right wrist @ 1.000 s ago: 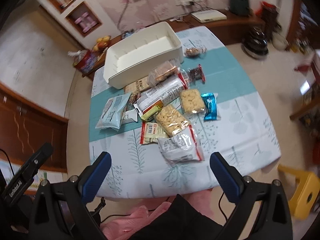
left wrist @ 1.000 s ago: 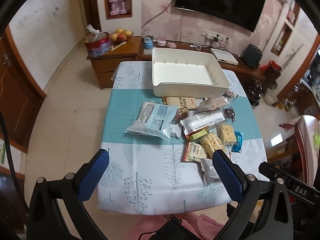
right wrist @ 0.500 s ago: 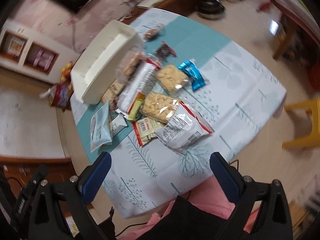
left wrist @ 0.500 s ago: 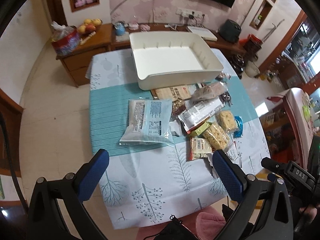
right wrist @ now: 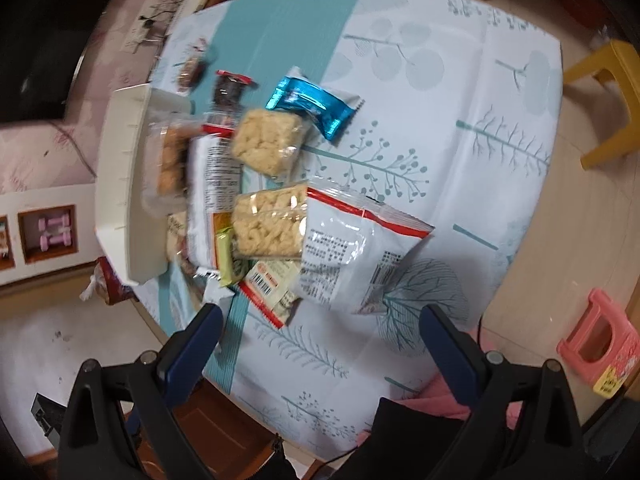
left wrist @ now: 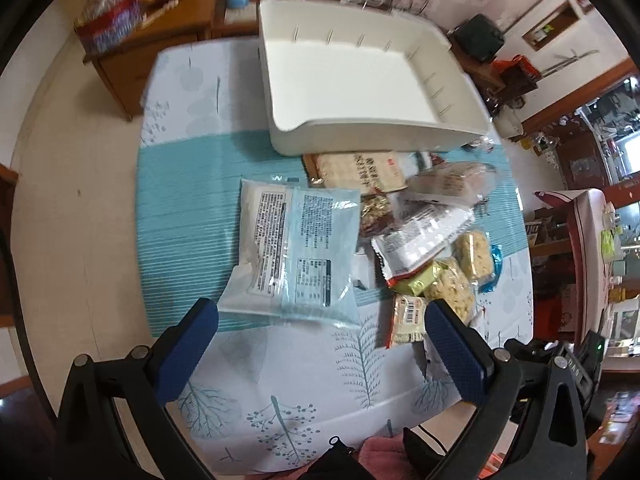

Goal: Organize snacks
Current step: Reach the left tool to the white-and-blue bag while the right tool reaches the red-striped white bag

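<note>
A pale blue snack bag (left wrist: 296,248) lies flat at centre-left of the left wrist view, between the spread fingers of the left gripper (left wrist: 320,332), which holds nothing. Above it a white plastic tray (left wrist: 360,80), rectangular and bare inside, sits on the bench (left wrist: 180,184), whose cloth shows teal stripes and a tree print. Crinkled packets crowd the right of that frame. The right wrist view alone shows a yellow stool (right wrist: 600,100) at upper right and a pink one (right wrist: 600,340) at lower right. There the right gripper (right wrist: 320,332), fingers apart and empty, hangs near a white red-edged pouch (right wrist: 352,256), clear bags of puffed snacks (right wrist: 268,224) and a shiny blue wrapper (right wrist: 316,108).
</note>
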